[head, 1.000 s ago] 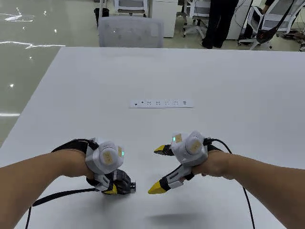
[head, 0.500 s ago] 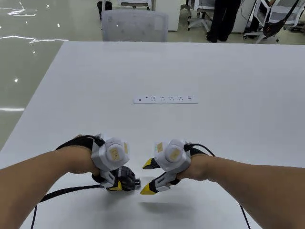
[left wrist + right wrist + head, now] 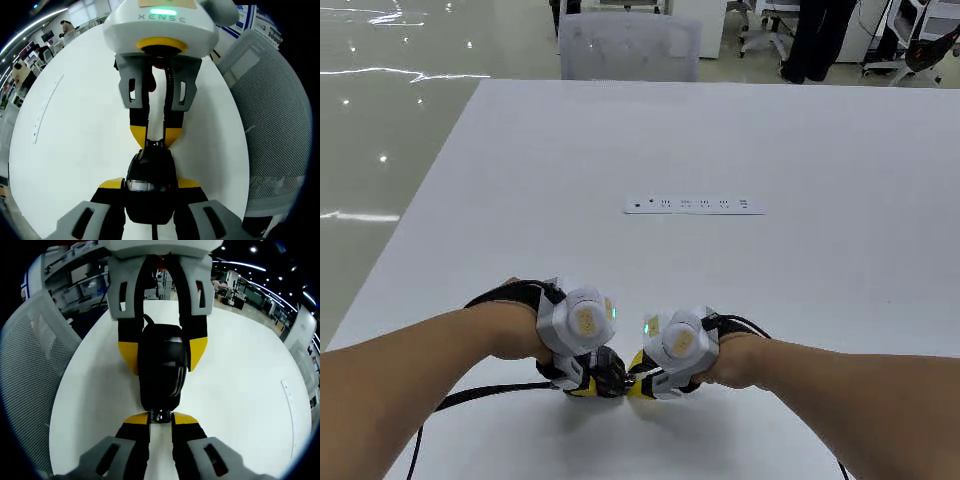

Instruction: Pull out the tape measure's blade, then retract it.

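A black tape measure point(image 3: 608, 372) sits low over the white table point(image 3: 720, 130), and my left gripper point(image 3: 592, 385) is shut on its case. In the left gripper view the case point(image 3: 150, 182) sits between my yellow-tipped jaws. My right gripper point(image 3: 638, 378) meets it from the right, shut on the blade's end hook point(image 3: 160, 415) at the case mouth. The right gripper view shows the case point(image 3: 162, 365) just ahead of that hook, gripped from the far side by the left gripper point(image 3: 160, 352). No length of blade shows between hook and case.
A white power strip point(image 3: 695, 205) lies mid-table, well beyond the grippers. A grey mesh chair point(image 3: 630, 45) stands at the table's far edge, and mesh chair backs show in the gripper views point(image 3: 270, 125) point(image 3: 30, 355). Cables trail from both grippers toward me.
My right gripper has moved left to the tape measure and gone from open to shut on the blade's hook. The left gripper has kept its hold on the case.
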Available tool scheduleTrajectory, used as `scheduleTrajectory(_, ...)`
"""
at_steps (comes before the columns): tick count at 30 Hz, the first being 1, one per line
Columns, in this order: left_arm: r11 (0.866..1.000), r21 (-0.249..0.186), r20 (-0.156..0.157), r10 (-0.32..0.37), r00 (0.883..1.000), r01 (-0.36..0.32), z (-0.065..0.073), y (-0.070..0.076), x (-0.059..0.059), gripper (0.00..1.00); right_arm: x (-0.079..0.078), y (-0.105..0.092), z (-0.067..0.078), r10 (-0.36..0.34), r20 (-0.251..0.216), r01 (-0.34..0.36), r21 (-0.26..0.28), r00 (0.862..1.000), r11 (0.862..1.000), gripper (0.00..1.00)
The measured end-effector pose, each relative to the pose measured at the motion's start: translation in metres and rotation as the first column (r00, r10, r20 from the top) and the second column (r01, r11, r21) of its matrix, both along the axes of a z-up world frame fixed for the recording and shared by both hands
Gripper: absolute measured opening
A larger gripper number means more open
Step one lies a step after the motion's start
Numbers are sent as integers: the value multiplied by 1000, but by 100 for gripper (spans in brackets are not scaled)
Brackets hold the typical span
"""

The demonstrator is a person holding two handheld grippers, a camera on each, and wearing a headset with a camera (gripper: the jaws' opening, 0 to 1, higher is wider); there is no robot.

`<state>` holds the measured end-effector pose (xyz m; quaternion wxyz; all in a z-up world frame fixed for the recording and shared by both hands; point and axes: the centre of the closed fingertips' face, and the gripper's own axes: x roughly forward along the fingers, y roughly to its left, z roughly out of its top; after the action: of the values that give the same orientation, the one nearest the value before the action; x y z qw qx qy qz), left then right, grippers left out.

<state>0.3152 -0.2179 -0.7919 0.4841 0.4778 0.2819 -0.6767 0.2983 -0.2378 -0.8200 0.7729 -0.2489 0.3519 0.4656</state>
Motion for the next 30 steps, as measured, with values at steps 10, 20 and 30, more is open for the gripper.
scheduleTrajectory(10, 1000, -3, -13, 1, 1000, -1, -1, 1, 0, 34, -2, -6, 1, -23, -41, 24, 33, 999, 999, 12)
scheduleTrajectory(20, 1000, -1, -17, -1, 1000, 1, -1, 0, 0, 34, -10, -16, 0, -39, -75, 39, 4, 996, 999, 14)
scheduleTrajectory(30, 1000, 0, -11, 1, 1000, -1, -2, -1, 0, 34, -4, -8, 0, -39, -62, 38, -12, 997, 999, 15)
